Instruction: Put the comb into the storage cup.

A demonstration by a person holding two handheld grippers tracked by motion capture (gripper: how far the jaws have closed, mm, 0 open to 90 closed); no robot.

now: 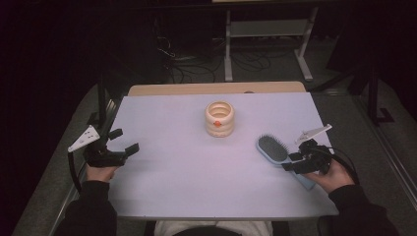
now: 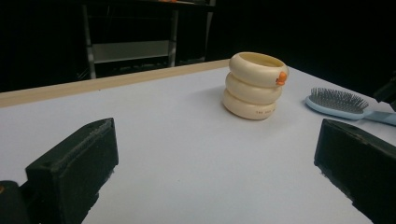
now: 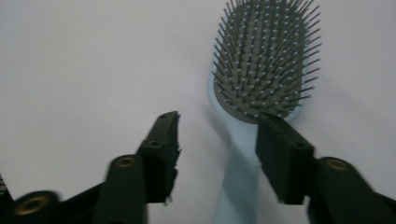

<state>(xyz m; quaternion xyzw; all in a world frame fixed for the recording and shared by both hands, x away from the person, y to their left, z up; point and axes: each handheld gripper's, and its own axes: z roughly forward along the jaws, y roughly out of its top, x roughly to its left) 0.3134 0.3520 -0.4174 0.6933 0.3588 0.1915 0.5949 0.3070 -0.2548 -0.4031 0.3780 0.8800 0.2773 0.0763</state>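
High view: light-blue hairbrush (image 1: 273, 149) lies bristles-up on the white tabletop (image 1: 187, 172), at about 4 o'clock from the cream stacked-ring holder (image 1: 219, 118), well apart from it. Right tongs (image 1: 291, 162) sit over the brush's neck, where head meets handle; the handle runs back under the hand toward 5 o'clock. Left tongs (image 1: 125, 141) hover near the 9 o'clock edge, jaws wide apart, nothing between them.

Left gripper view: both jaws stand wide with bare tabletop between. Ring holder (image 2: 255, 85) upright ahead at 1 o'clock, small orange knob on its top ring; brush head (image 2: 337, 102) farther right, at 2 o'clock.

Right gripper view: right tongs (image 3: 218, 149) part-open, straddling the handle just below the bristle pad (image 3: 266, 60). The right jaw sits at the handle's edge, the left jaw stands clear of it; neither visibly presses.

Judgement: the brush rests on the tabletop, not gripped. For a sound pickup, centre the handle between the jaws first, since it lies off toward the right jaw. Come low enough to catch the handle's sides, stay below the bristles, and close squarely so the brush does not swivel.
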